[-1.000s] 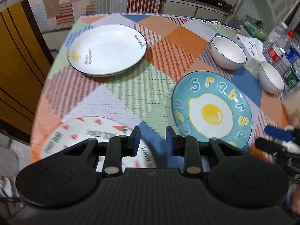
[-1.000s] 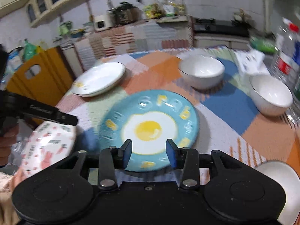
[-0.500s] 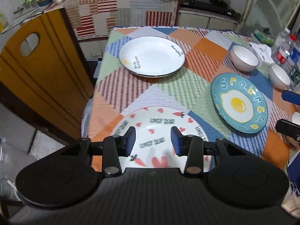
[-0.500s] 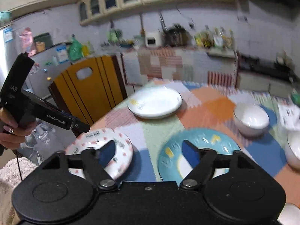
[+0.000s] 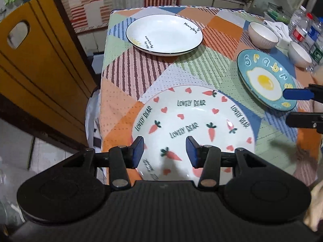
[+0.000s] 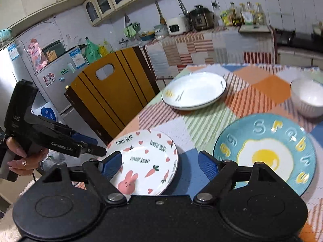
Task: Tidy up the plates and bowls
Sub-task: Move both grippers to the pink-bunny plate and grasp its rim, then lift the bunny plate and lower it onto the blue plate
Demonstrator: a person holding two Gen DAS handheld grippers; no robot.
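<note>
A white carrot-and-heart "Lovely Bear" plate (image 5: pixel 191 125) lies at the table's near left corner; it also shows in the right wrist view (image 6: pixel 145 161). My left gripper (image 5: pixel 164 151) is open and empty, hovering over the plate's near rim. A blue fried-egg plate (image 5: pixel 266 78) (image 6: pixel 266 153) lies to its right. My right gripper (image 6: pixel 160 163) is open and empty, between these two plates. A white sun plate (image 5: pixel 164 34) (image 6: pixel 193 89) lies at the far left. Two white bowls (image 5: pixel 262 34) (image 5: pixel 299 54) stand at the far right.
A patchwork cloth covers the table (image 5: pixel 201 68). A yellow-brown chair back (image 5: pixel 36 64) stands off the left edge. Water bottles (image 5: pixel 302 28) stand at the far right edge. A counter with appliances (image 6: pixel 201 22) runs along the back wall.
My left gripper drew back and left, from beside the blue plate to above the carrot plate, and opened wider. My right gripper rose, turned left and opened wide.
</note>
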